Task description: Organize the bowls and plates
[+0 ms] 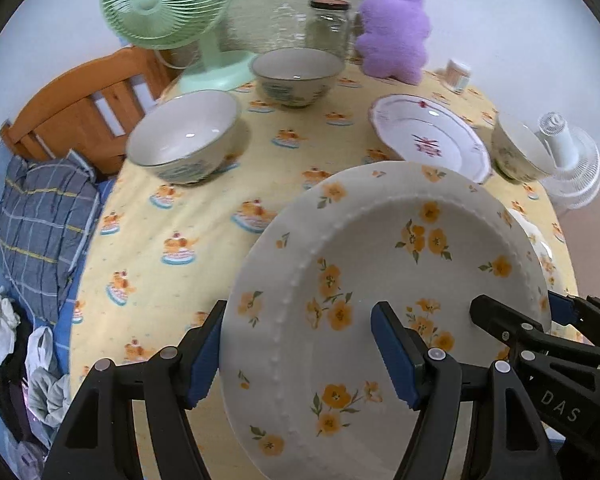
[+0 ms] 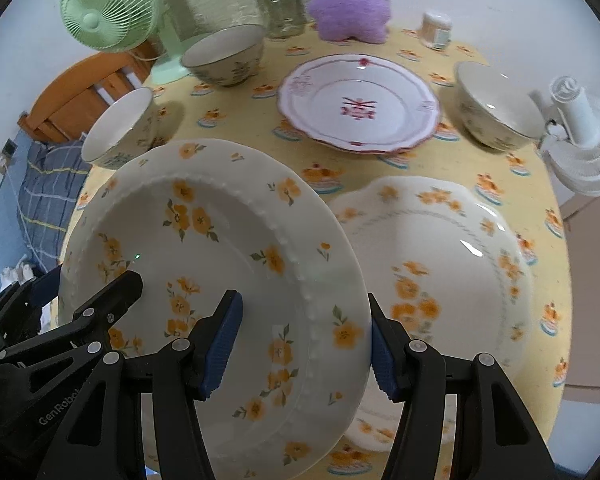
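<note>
Left wrist view: my left gripper (image 1: 300,354) is clamped on the left rim of the orange-flower plate (image 1: 384,280), one blue pad (image 1: 394,354) inside the well and the other under the rim. My right gripper (image 1: 512,320) enters from the right and bites the opposite edge of the same plate. The plate is tilted and lifted clear of the bench (image 1: 204,216), which is covered by a yellow cake-print cloth.

Right wrist view: my right gripper (image 2: 304,344) is clamped on the right rim of the orange-flower plate (image 2: 204,248); my left gripper (image 2: 100,300) holds its far side. Just beside and partly below it lies a scalloped orange-flower plate (image 2: 440,264), flat on the bench (image 2: 500,184).

Farther back stand a red-patterned plate (image 2: 360,104), a near-left bowl (image 1: 184,140), a rear bowl (image 1: 298,74) and a right bowl (image 2: 496,106), all well apart. Along the rear edge: a green fan (image 1: 168,4), a glass jar (image 1: 328,24), a purple plush toy (image 1: 394,28) and a small container (image 2: 436,28). A white fan (image 2: 580,140) sits at the right edge. A wooden headboard (image 1: 80,112) and a plaid pillow (image 1: 44,224) lie left of the bench.
</note>
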`<move>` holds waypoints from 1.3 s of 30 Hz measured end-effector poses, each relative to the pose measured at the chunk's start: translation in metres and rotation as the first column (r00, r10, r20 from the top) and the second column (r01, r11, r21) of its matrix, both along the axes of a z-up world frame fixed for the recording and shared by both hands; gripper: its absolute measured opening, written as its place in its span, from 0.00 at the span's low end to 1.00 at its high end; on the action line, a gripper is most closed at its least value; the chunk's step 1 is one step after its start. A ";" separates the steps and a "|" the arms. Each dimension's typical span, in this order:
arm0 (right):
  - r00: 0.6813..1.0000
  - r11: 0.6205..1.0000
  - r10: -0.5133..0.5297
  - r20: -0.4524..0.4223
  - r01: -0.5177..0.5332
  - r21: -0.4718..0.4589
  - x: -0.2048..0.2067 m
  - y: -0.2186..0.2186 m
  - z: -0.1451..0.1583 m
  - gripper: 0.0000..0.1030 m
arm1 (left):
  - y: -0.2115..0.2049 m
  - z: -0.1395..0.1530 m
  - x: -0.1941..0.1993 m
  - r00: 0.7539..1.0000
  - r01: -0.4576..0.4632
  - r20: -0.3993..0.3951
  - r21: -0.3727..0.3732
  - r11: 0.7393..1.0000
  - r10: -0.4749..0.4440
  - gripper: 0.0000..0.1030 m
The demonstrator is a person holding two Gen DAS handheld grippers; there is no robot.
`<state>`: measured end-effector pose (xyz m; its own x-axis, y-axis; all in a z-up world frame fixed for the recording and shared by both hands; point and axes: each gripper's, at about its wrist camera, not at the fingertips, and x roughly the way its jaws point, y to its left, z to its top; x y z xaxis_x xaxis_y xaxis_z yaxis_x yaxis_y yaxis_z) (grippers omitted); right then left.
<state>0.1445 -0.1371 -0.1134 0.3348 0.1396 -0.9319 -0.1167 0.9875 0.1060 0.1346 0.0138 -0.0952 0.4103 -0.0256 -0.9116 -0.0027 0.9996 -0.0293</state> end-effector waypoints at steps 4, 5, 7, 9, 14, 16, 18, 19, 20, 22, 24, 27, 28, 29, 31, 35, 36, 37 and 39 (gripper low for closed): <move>0.999 0.999 -0.035 0.001 0.035 -0.013 -0.004 -0.023 0.002 0.61 | -0.023 -0.001 0.002 0.999 0.035 -0.003 -0.013 0.999 -0.035 0.69; 0.999 0.999 -0.046 0.000 0.046 -0.015 -0.006 -0.030 0.002 0.61 | -0.027 -0.001 0.002 0.999 0.044 -0.004 -0.017 0.999 -0.044 0.69; 0.998 0.998 -0.064 -0.001 0.064 -0.020 -0.008 -0.041 0.001 0.61 | -0.040 -0.003 0.002 0.998 0.067 -0.006 -0.022 0.998 -0.067 0.69; 0.996 0.996 -0.087 -0.002 0.087 -0.024 -0.010 -0.055 0.001 0.61 | -0.051 -0.004 0.002 0.996 0.088 -0.004 -0.023 0.996 -0.088 0.69; 0.991 0.991 -0.134 -0.013 0.134 -0.030 -0.015 -0.084 -0.004 0.61 | -0.081 -0.009 0.004 0.991 0.135 -0.010 -0.029 0.990 -0.135 0.69; 0.989 0.988 -0.150 -0.015 0.149 -0.033 -0.018 -0.094 -0.005 0.61 | -0.093 -0.012 0.004 0.989 0.148 -0.014 -0.033 0.988 -0.149 0.69; 0.986 0.986 -0.163 -0.017 0.163 -0.037 -0.019 -0.105 -0.007 0.61 | -0.104 -0.014 0.005 0.987 0.159 -0.017 -0.035 0.987 -0.159 0.69; 0.985 0.985 -0.170 -0.017 0.169 -0.039 -0.020 -0.112 -0.009 0.61 | -0.111 -0.016 0.006 0.986 0.166 -0.020 -0.036 0.986 -0.166 0.69; 0.984 0.984 -0.176 -0.017 0.175 -0.042 -0.020 -0.117 -0.010 0.61 | -0.117 -0.018 0.006 0.985 0.172 -0.023 -0.036 0.984 -0.173 0.69; 0.983 0.982 -0.185 -0.016 0.184 -0.047 -0.020 -0.127 -0.013 0.61 | -0.128 -0.023 0.008 0.983 0.183 -0.029 -0.036 0.982 -0.184 0.69; 0.981 0.979 -0.195 -0.016 0.194 -0.055 -0.020 -0.138 -0.016 0.61 | -0.139 -0.027 0.009 0.981 0.189 -0.037 -0.037 0.981 -0.190 0.69; 0.979 0.977 -0.204 -0.017 0.203 -0.065 -0.019 -0.151 -0.021 0.61 | -0.152 -0.034 0.012 0.979 0.194 -0.049 -0.043 0.980 -0.196 0.69; 0.978 0.976 -0.207 -0.020 0.205 -0.066 -0.018 -0.156 -0.024 0.61 | -0.157 -0.036 0.013 0.979 0.197 -0.051 -0.042 0.979 -0.199 0.69; 0.978 0.976 -0.208 -0.021 0.206 -0.068 -0.017 -0.158 -0.025 0.61 | -0.160 -0.038 0.014 0.978 0.198 -0.051 -0.041 0.979 -0.200 0.70; 0.980 0.977 -0.200 -0.012 0.198 -0.084 -0.016 -0.163 -0.027 0.61 | -0.167 -0.041 0.017 0.978 0.203 -0.050 -0.037 0.978 -0.205 0.70; 0.981 0.978 -0.193 -0.013 0.191 -0.081 -0.012 -0.168 -0.032 0.60 | -0.174 -0.047 0.026 0.978 0.201 -0.053 -0.021 0.979 -0.201 0.70; 0.981 0.979 -0.192 -0.012 0.190 -0.079 -0.011 -0.167 -0.032 0.60 | -0.174 -0.049 0.028 0.979 0.197 -0.057 -0.019 0.980 -0.198 0.70; 0.982 0.979 -0.189 -0.011 0.188 -0.078 -0.010 -0.167 -0.033 0.60 | -0.174 -0.052 0.029 0.979 0.193 -0.063 -0.019 0.981 -0.194 0.70; 0.982 0.980 -0.187 -0.014 0.185 -0.075 -0.007 -0.167 -0.035 0.60 | -0.173 -0.056 0.031 0.980 0.185 -0.074 -0.021 0.982 -0.186 0.70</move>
<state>0.1371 -0.3041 -0.1485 0.3286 0.0082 -0.9444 0.0711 0.9969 0.0334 0.1655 -0.1595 -0.1514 0.3272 -0.1079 -0.9388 0.1801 0.9824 -0.0502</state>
